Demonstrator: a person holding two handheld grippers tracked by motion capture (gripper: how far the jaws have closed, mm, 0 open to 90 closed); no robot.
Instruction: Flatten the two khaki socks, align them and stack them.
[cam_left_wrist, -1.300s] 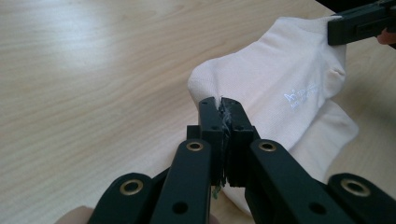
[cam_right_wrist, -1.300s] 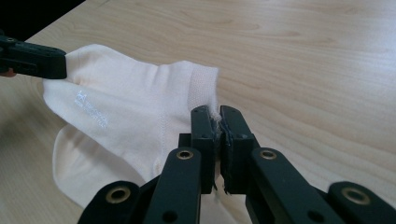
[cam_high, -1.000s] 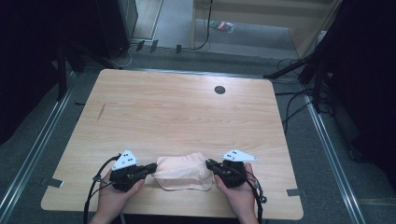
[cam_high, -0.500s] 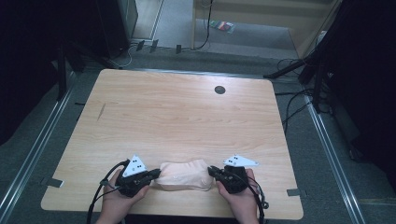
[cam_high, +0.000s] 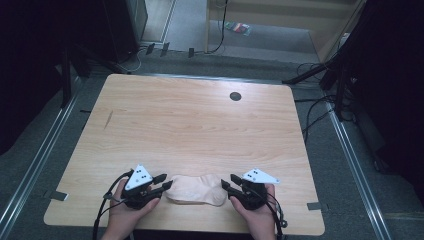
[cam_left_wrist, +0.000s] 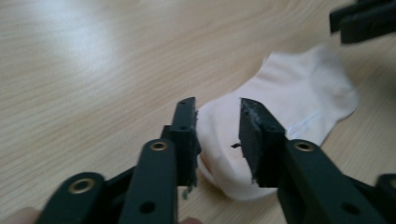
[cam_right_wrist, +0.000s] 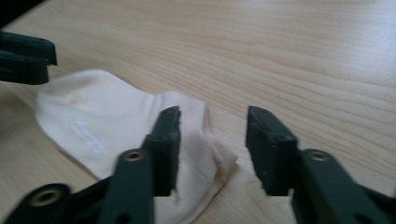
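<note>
1. I'm letting go: the left gripper (cam_high: 167, 181) and right gripper (cam_high: 226, 183) have just been opening and stand narrowly parted, gripping nothing.
2. The cream sock (cam_high: 196, 189) is lying flat at the table's (cam_high: 200, 125) six o'clock edge, between them.
3. Next, I'm judging, a clean pull-back.

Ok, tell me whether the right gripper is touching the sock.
Cannot tell. In the right gripper view the right gripper, its jaws just opened, stands open over the sock edge; one jaw overlaps the fabric, but neither contact nor gap shows plainly.
</note>
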